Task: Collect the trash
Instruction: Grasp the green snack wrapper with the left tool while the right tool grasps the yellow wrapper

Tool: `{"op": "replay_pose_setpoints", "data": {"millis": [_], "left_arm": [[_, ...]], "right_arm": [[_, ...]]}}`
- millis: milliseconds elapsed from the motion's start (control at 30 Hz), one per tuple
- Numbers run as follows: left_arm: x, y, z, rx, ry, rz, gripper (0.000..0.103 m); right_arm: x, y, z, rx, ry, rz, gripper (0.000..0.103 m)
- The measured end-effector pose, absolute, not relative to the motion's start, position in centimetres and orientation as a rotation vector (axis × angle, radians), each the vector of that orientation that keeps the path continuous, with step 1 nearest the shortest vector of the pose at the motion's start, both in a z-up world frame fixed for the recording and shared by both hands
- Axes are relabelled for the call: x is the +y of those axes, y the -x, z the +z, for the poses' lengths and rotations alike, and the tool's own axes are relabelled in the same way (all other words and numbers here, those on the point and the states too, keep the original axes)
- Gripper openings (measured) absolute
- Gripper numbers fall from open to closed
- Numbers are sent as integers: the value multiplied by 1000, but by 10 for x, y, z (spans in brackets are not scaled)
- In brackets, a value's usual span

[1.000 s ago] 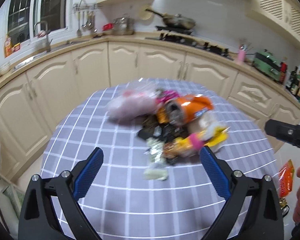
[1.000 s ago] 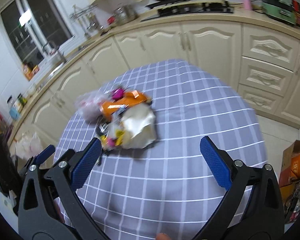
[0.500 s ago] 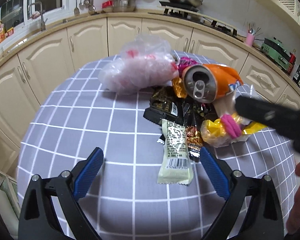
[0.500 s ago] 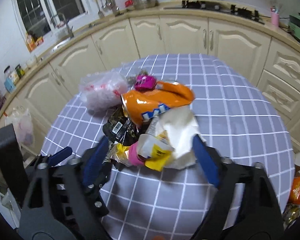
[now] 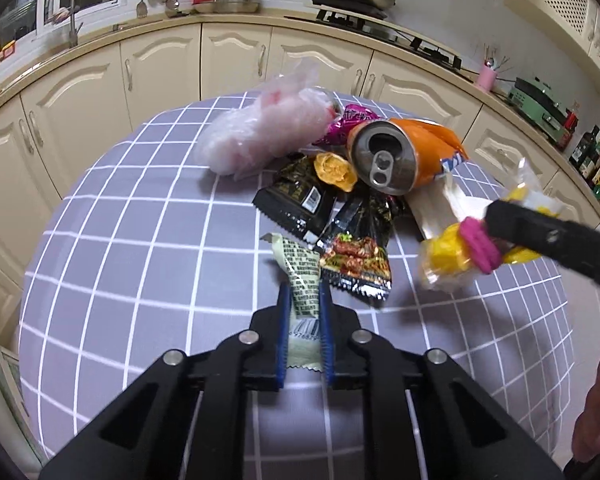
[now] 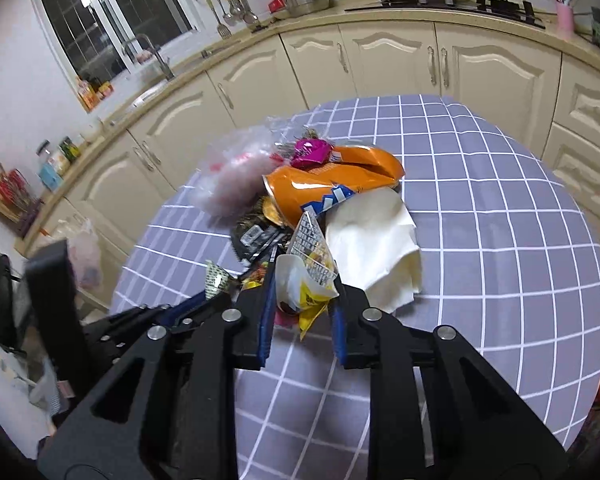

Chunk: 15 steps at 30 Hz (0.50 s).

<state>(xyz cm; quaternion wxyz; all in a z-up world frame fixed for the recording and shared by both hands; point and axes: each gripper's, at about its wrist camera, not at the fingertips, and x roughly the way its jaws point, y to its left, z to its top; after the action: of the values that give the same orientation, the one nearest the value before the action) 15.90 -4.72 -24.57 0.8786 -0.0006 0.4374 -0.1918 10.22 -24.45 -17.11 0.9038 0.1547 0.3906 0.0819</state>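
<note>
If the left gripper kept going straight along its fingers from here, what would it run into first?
The left gripper, shut on the pale green wrapper, points at the trash pile. Probably first would be the black snack packets just beyond the wrapper's tip, then the orange can; depth is uncertain.

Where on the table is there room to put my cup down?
The checked tablecloth is bare right of the white napkin, and left of the clear plastic bag. The middle is crowded around the orange can and the black wrappers.

Can (image 5: pixel 396 156) lies behind wrappers (image 5: pixel 300 200), beside bag (image 5: pixel 268 136).
</note>
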Motion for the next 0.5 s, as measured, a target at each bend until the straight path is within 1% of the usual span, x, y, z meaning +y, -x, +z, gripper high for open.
{"op": "replay_pose_setpoints", "data": {"millis": [133,267,500], "left_arm": [[-41,-148,-238,901,23,-392,13],[-42,-137,-218,859,42,-400,13],[-76,-119,-180,777,33,-483,13]], "right_arm": [[-256,-87,-159,772,-347,184,23],[-271,-71,-150,741,-364,176,23],[-315,-38,-133,662,-410,103,23]]}}
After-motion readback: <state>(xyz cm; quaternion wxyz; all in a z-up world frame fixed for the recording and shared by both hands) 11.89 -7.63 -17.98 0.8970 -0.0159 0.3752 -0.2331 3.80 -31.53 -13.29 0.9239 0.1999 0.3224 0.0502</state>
